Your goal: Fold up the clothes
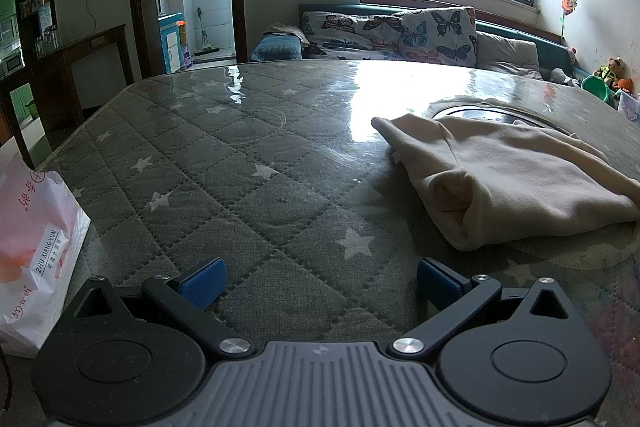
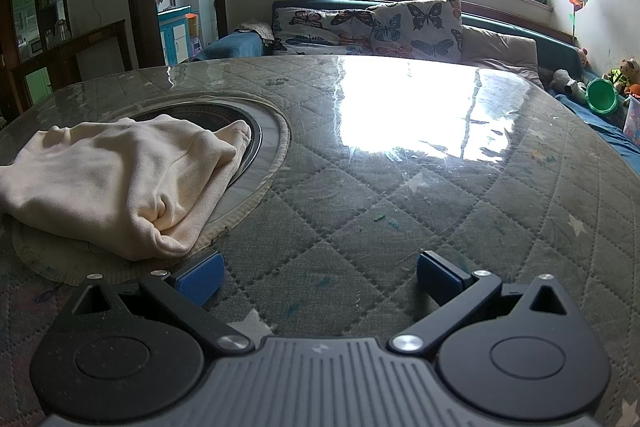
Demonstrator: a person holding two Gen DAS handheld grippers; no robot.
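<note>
Here, a soft cream garment [image 1: 516, 179] lies bunched on the quilted, star-printed, glossy worktop [image 1: 240, 167], between the spread, empty left tongs [image 1: 320, 281] and right tongs [image 2: 320, 277].

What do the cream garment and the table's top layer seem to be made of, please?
The cream garment looks like soft matte fleece or brushed knit: thick rounded folds, no sheen. The table's top layer appears to be clear glossy plastic or glass over quilted star-print fabric: it mirrors the window.

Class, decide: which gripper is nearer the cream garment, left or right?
Right. The right gripper sits just beside the cream garment, its left pad nearly touching; the left gripper is farther off.
</note>
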